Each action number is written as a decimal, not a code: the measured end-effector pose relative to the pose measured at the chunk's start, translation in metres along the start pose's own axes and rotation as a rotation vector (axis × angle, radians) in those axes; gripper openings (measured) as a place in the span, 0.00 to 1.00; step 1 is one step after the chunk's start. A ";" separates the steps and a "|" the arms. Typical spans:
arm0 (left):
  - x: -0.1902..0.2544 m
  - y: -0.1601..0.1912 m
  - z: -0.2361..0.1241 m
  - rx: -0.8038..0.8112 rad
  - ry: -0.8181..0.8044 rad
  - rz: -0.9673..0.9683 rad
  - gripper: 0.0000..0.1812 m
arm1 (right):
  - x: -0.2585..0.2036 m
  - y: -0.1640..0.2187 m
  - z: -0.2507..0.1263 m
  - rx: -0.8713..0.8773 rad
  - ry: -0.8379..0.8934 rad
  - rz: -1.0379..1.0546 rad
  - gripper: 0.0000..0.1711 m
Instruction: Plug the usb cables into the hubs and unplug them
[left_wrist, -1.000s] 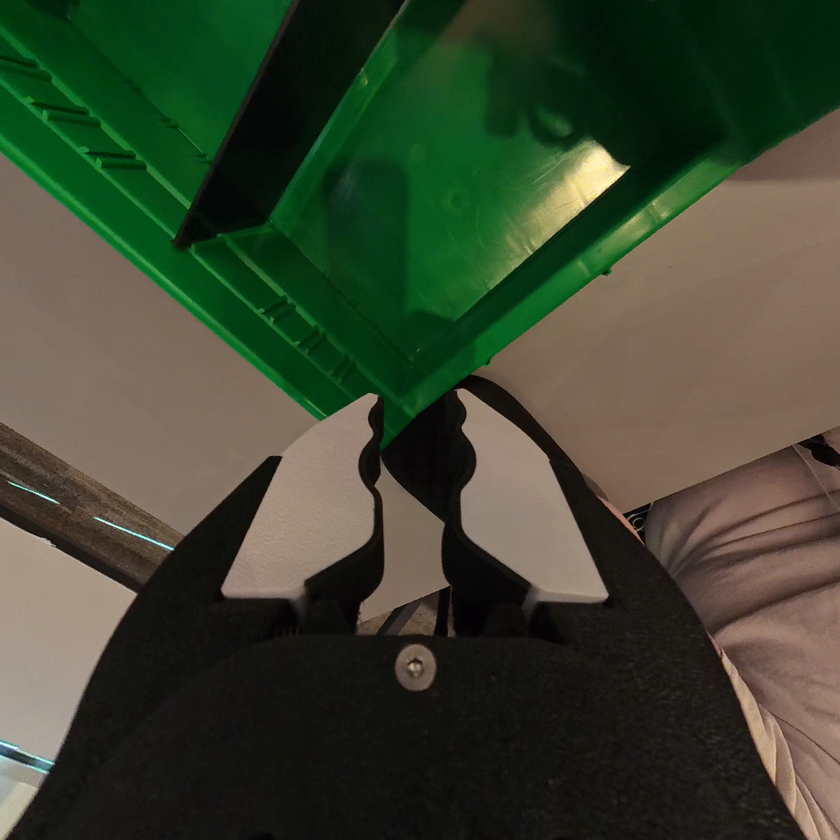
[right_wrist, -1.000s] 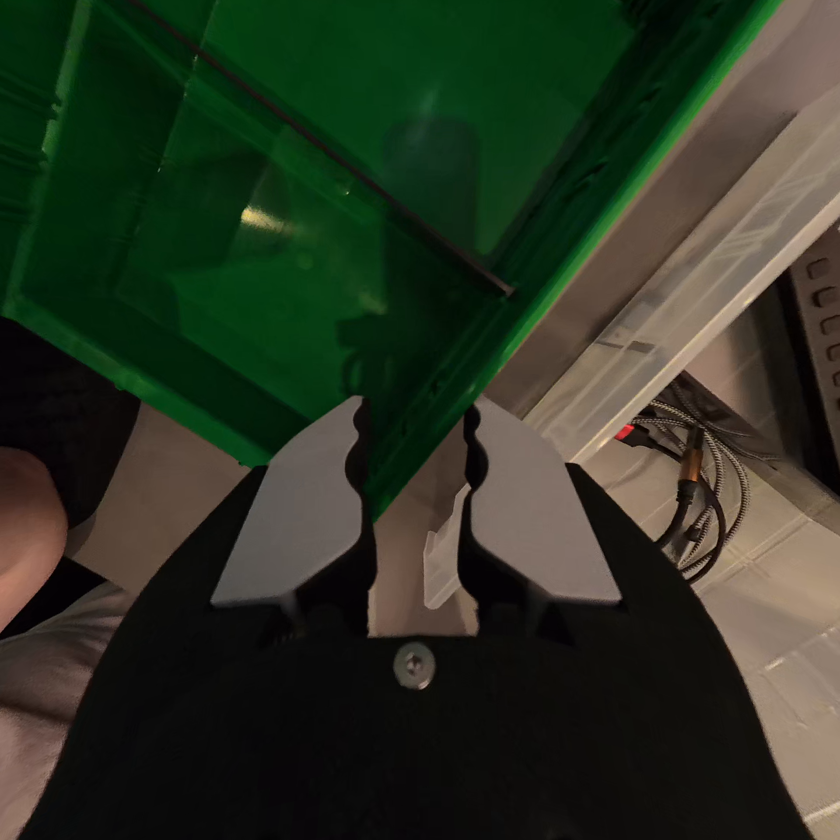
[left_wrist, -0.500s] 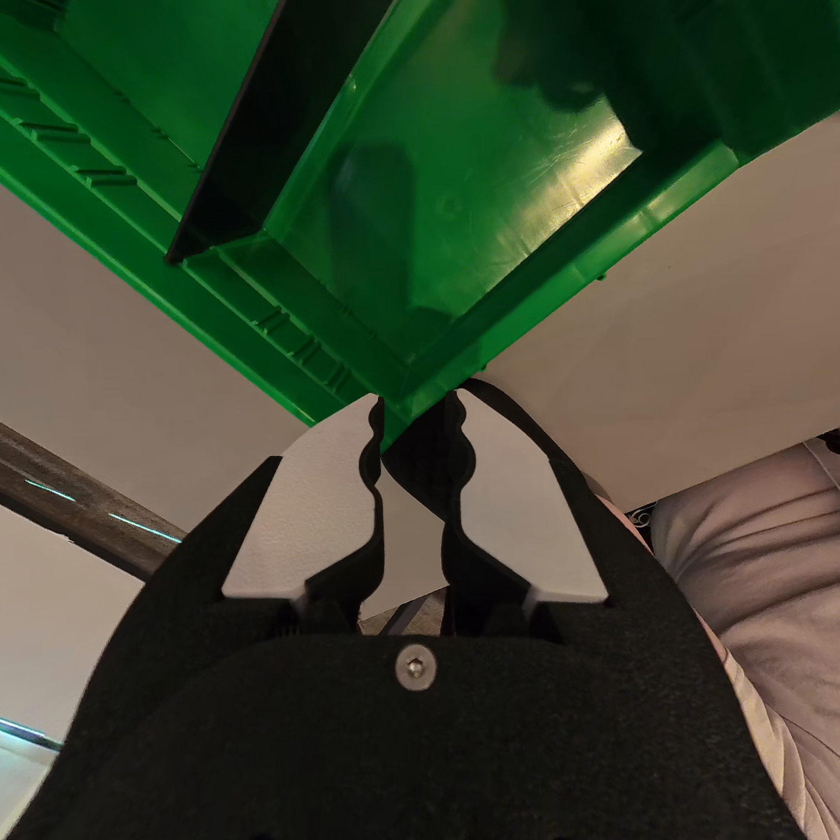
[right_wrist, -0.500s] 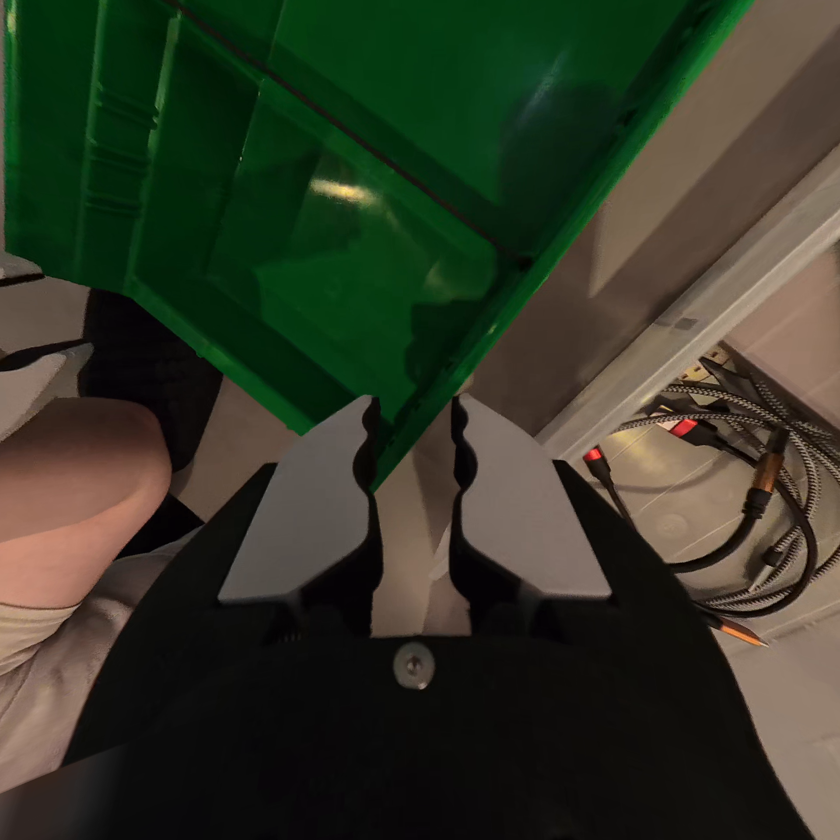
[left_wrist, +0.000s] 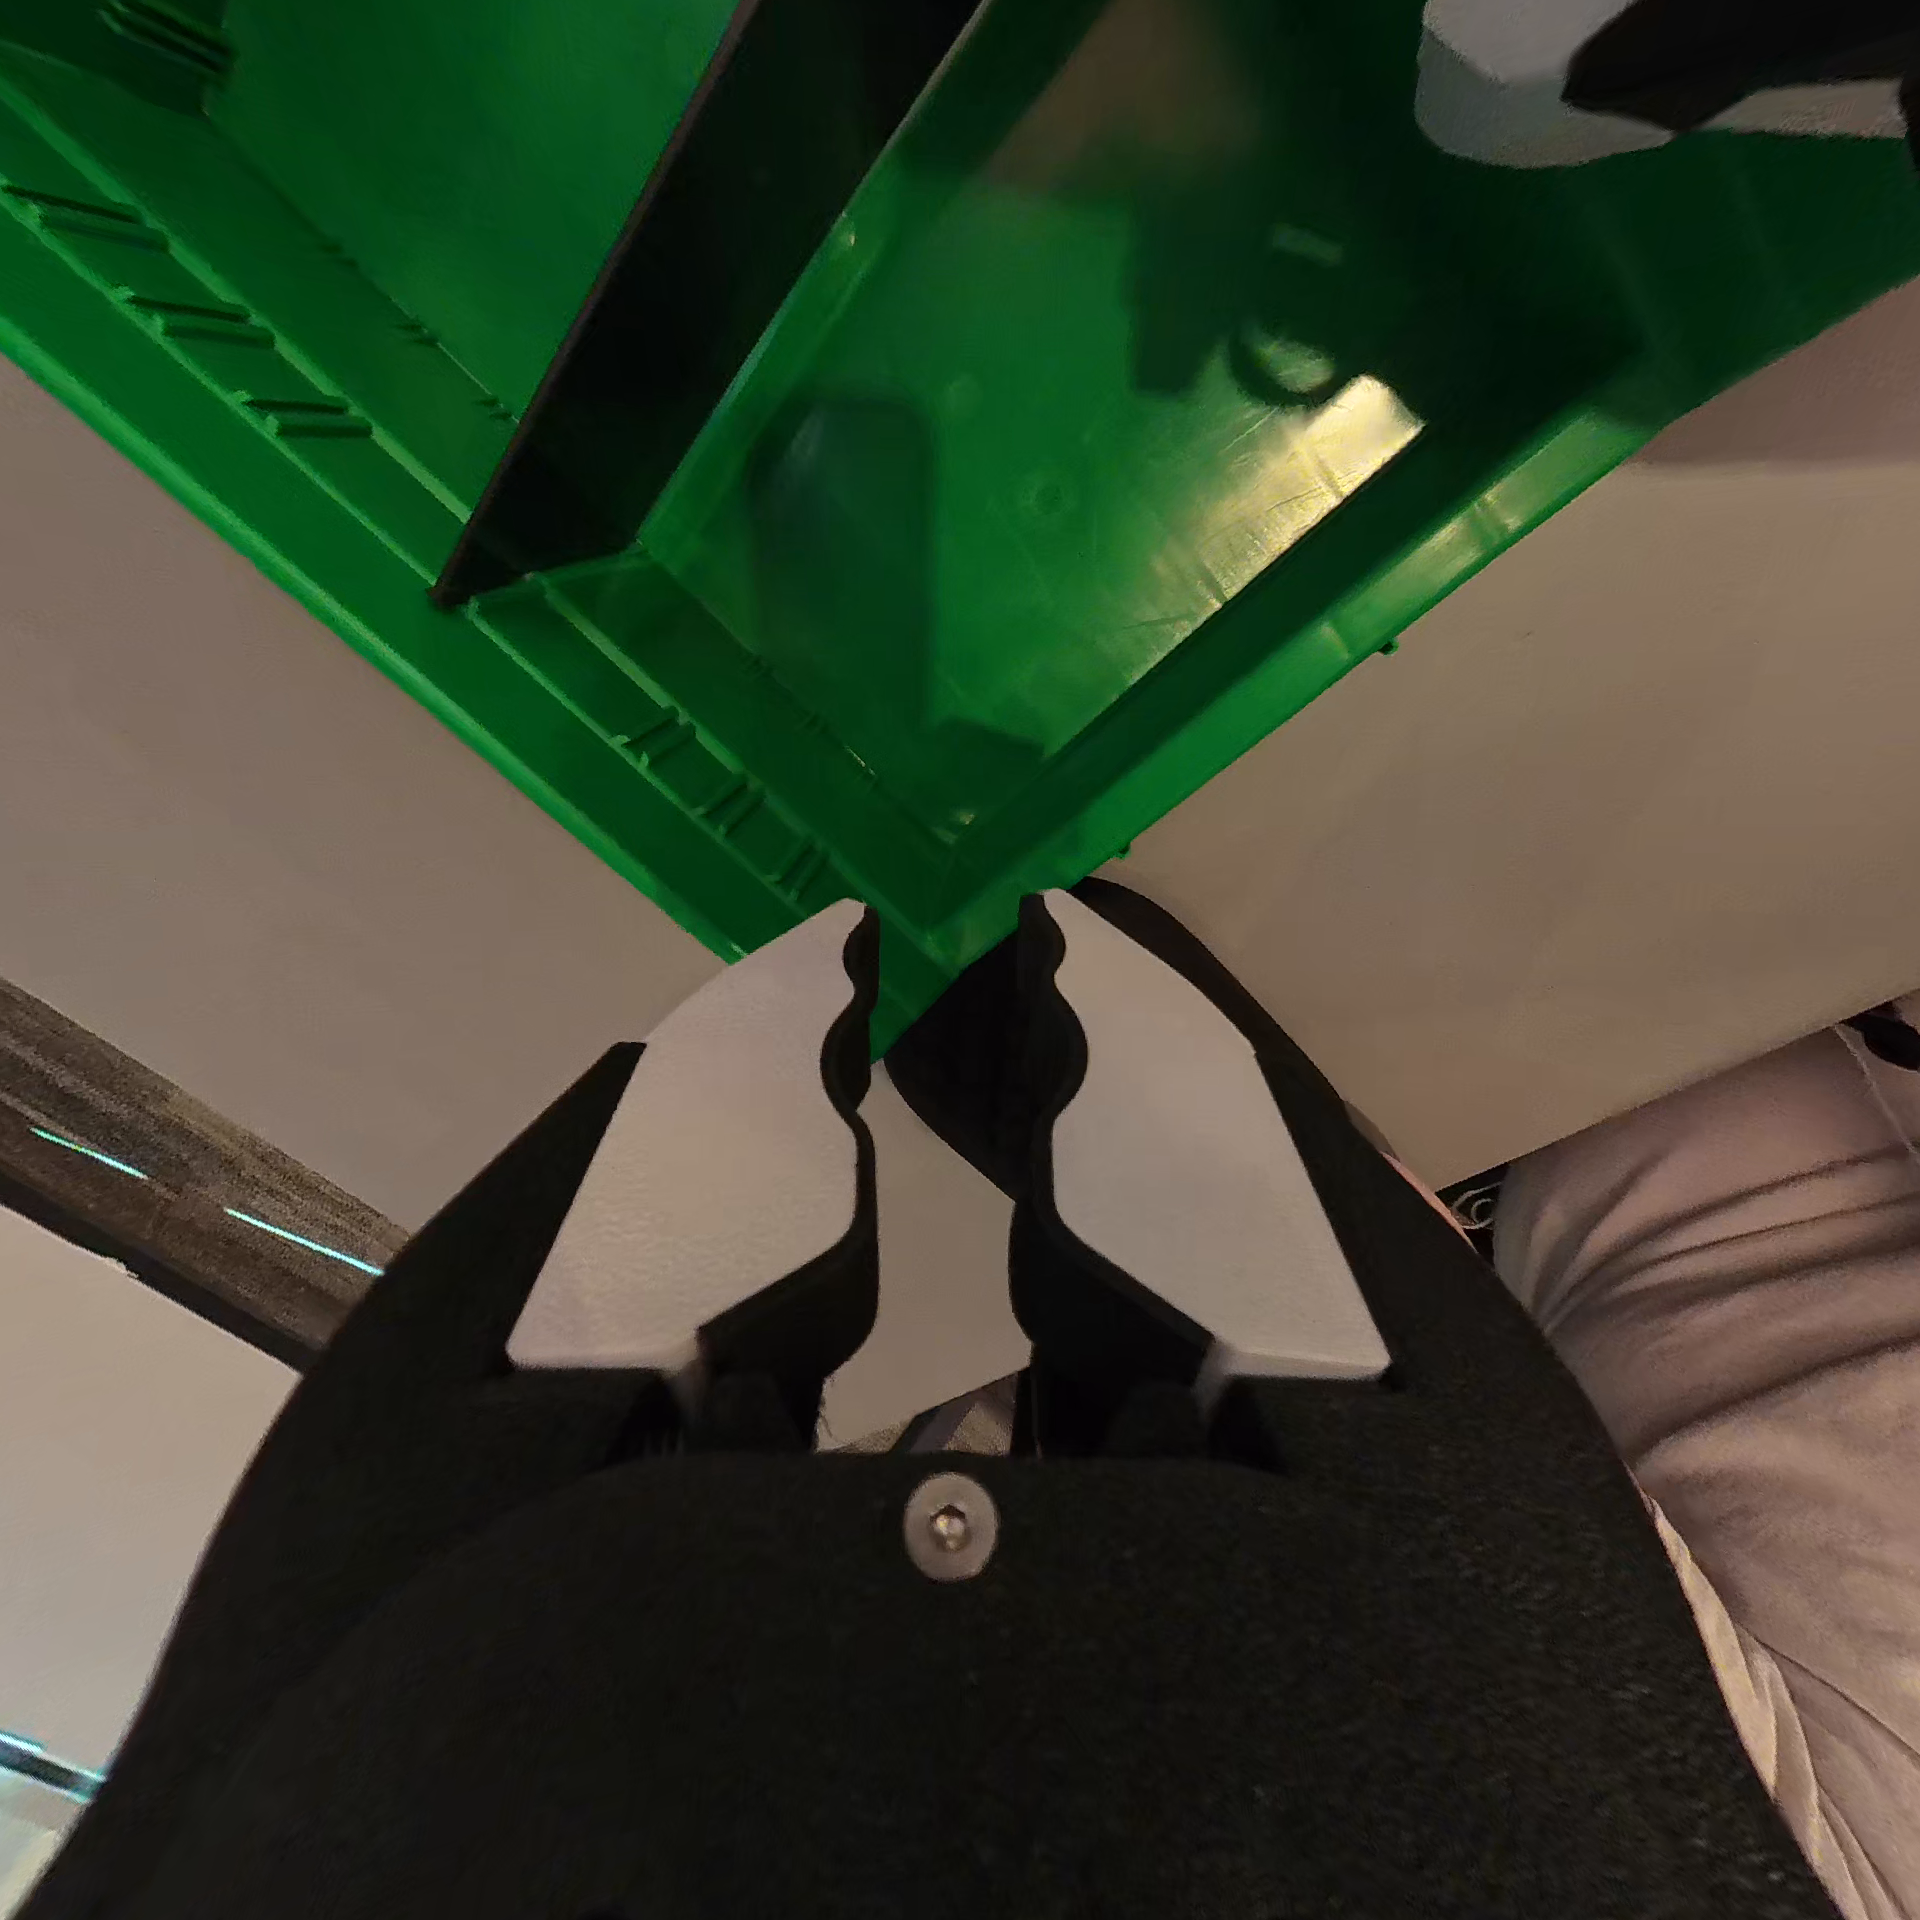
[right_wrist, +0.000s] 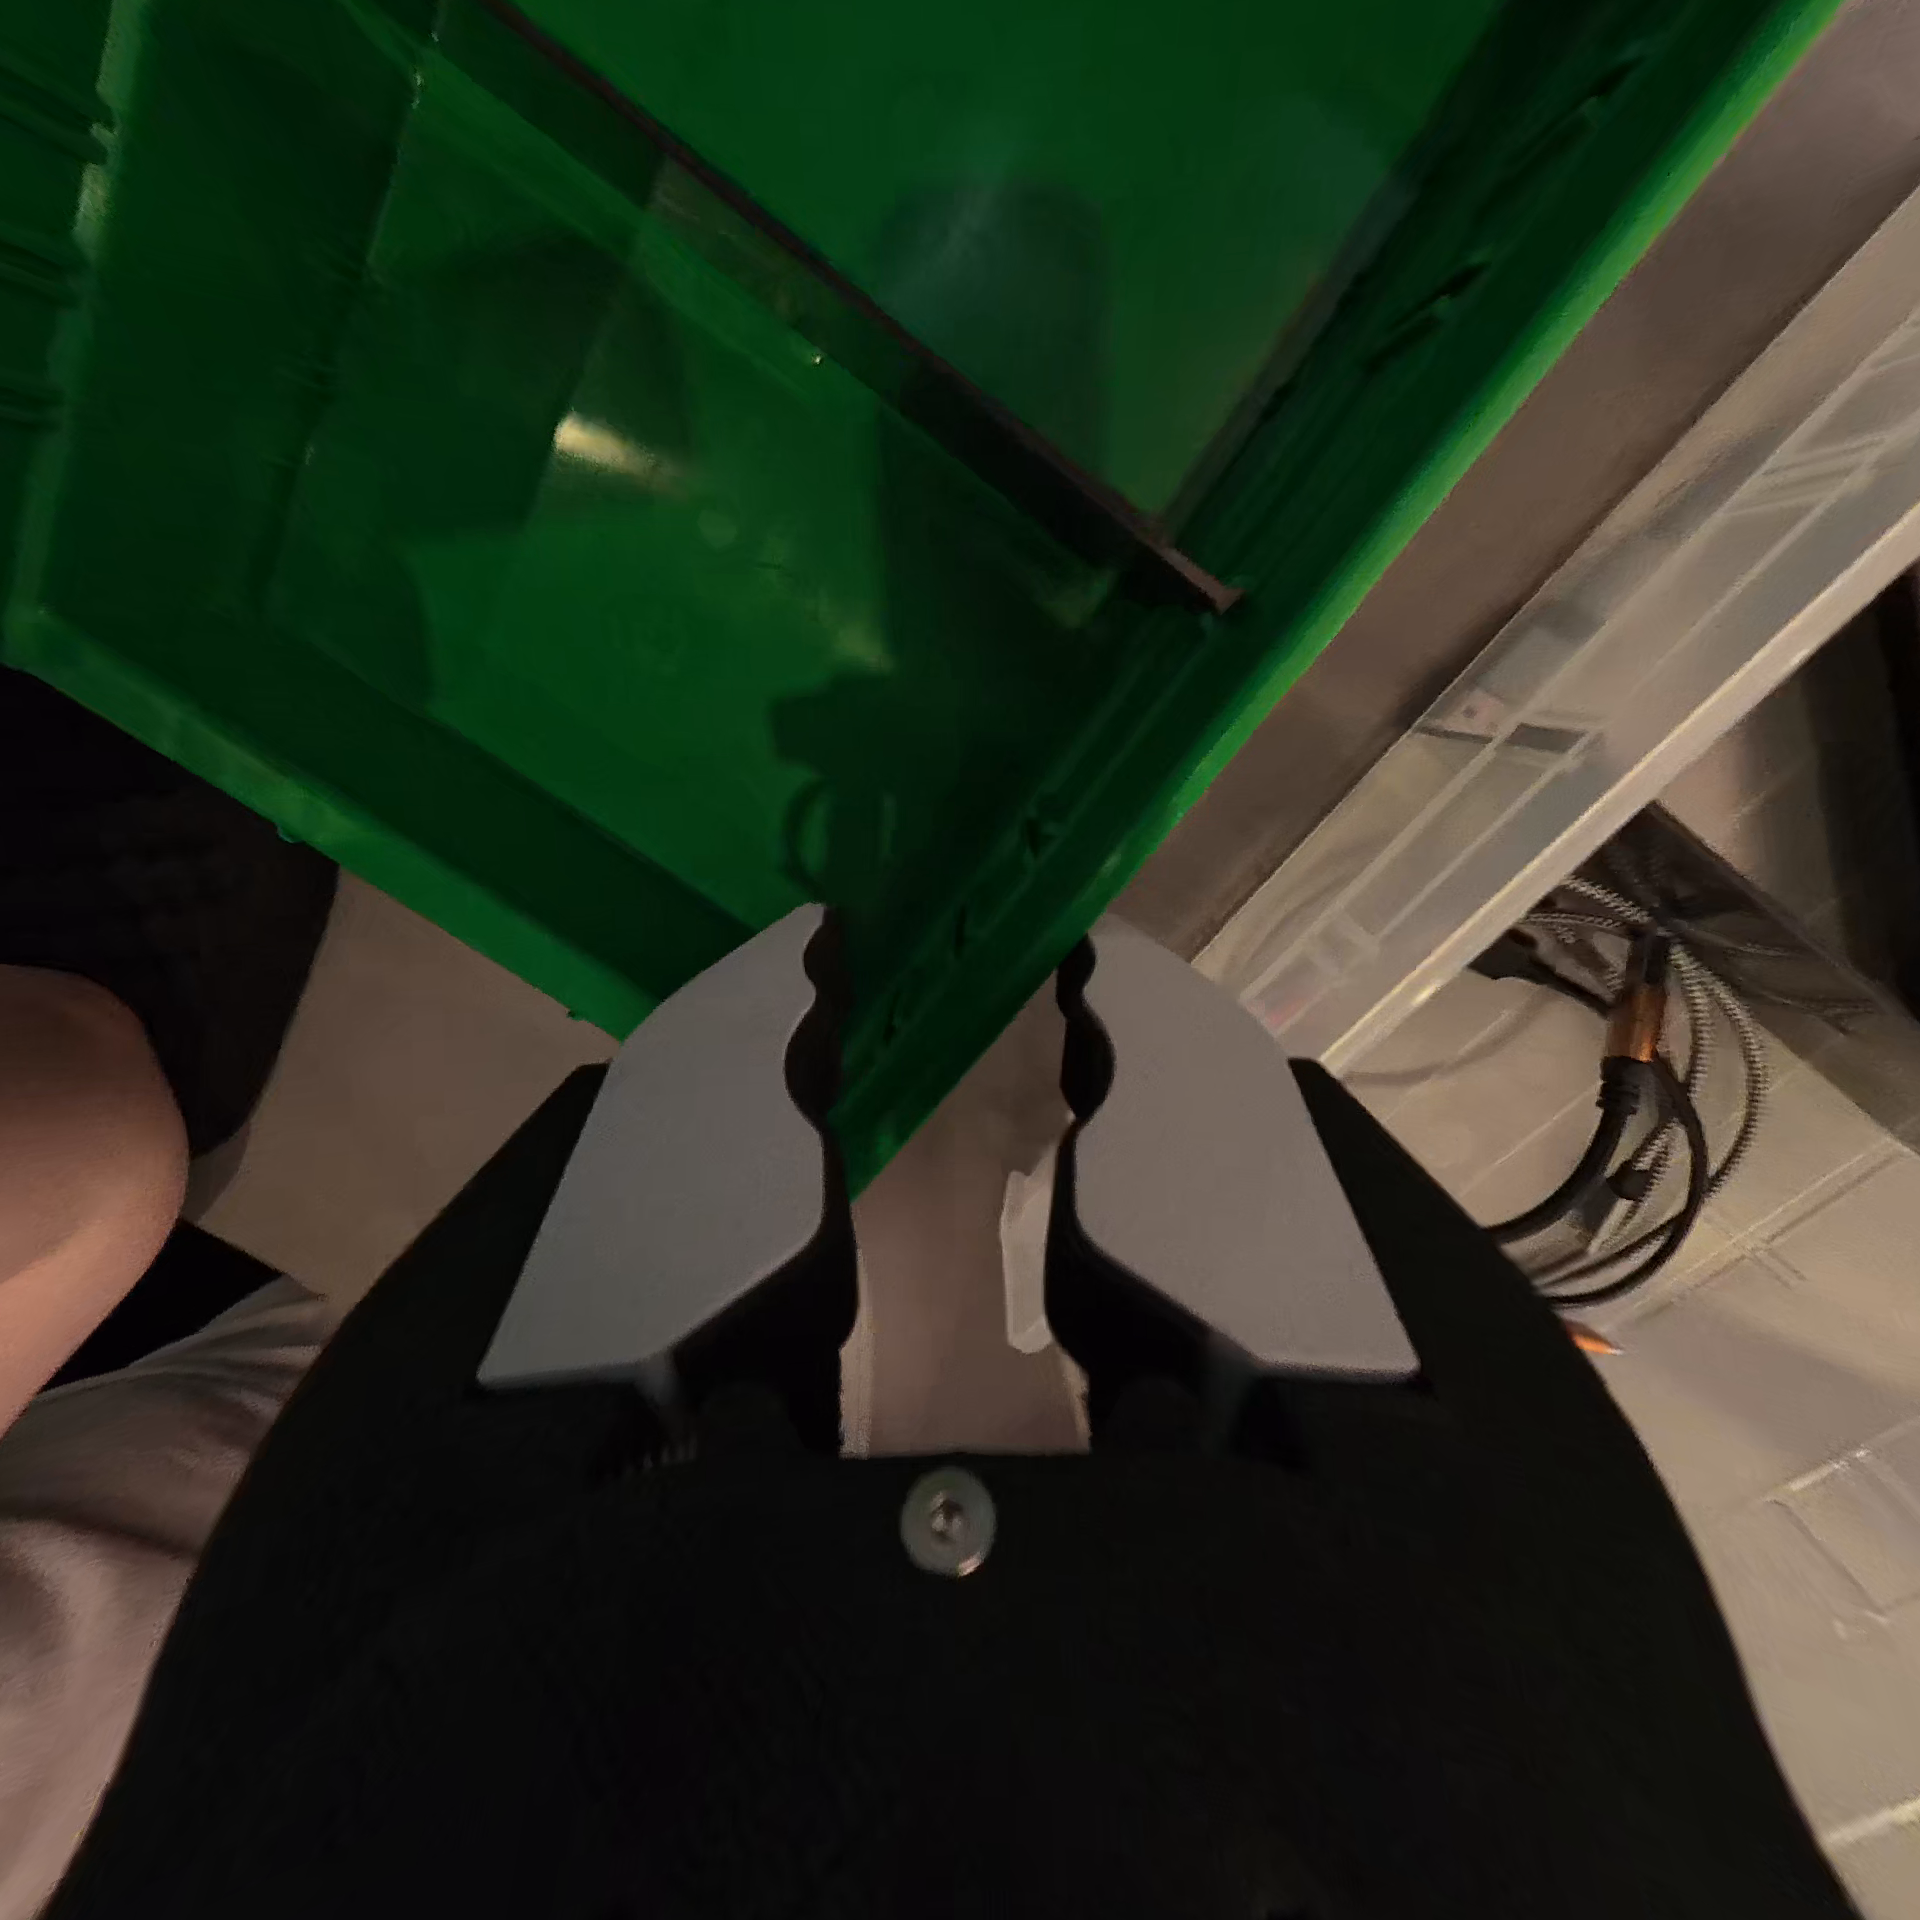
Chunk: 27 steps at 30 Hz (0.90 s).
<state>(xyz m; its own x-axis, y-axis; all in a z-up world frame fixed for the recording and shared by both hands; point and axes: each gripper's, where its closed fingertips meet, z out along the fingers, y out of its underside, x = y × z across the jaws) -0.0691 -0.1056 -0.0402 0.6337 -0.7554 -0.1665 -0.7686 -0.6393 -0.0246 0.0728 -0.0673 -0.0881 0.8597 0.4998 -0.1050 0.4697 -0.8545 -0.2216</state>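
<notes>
A green plastic bin (left_wrist: 1039, 468) with a black divider (left_wrist: 665, 312) fills the top of both views; it is empty where I see into it. My left gripper (left_wrist: 945, 914) is shut on the bin's near corner rim. My right gripper (right_wrist: 945, 935) stands open astride another rim of the same bin (right_wrist: 623, 520); the rim lies against the left finger, with a gap to the right finger. Braided USB cables (right_wrist: 1642, 1091) lie in a clear plastic box (right_wrist: 1558, 675) to the right. No hub is in view.
The bin rests on a pale table (left_wrist: 1507, 883). A person's grey clothing (left_wrist: 1714, 1351) is at the lower right of the left wrist view, and a bare limb (right_wrist: 73, 1143) is at the left of the right wrist view. The other gripper (left_wrist: 1714, 62) shows at the top right.
My right gripper narrowed on the rim half a second ago while the view swung toward the cables; now its fingers are wider apart and the view has swung back. The left grip has held.
</notes>
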 end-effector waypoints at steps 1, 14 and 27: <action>0.000 -0.001 0.000 0.003 -0.003 0.004 0.14 | -0.001 0.000 0.000 -0.004 -0.015 0.031 0.24; 0.019 -0.017 -0.009 0.095 0.015 0.176 0.13 | 0.006 0.010 0.032 -0.111 0.105 0.268 0.11; 0.019 -0.013 -0.022 0.191 0.033 0.183 0.13 | 0.007 -0.004 0.039 -0.113 -0.011 0.399 0.04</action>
<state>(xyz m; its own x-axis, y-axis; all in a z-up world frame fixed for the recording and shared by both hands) -0.0457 -0.1147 -0.0211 0.4828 -0.8623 -0.1527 -0.8713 -0.4554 -0.1830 0.0689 -0.0549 -0.1253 0.9769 0.1267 -0.1720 0.1192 -0.9914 -0.0536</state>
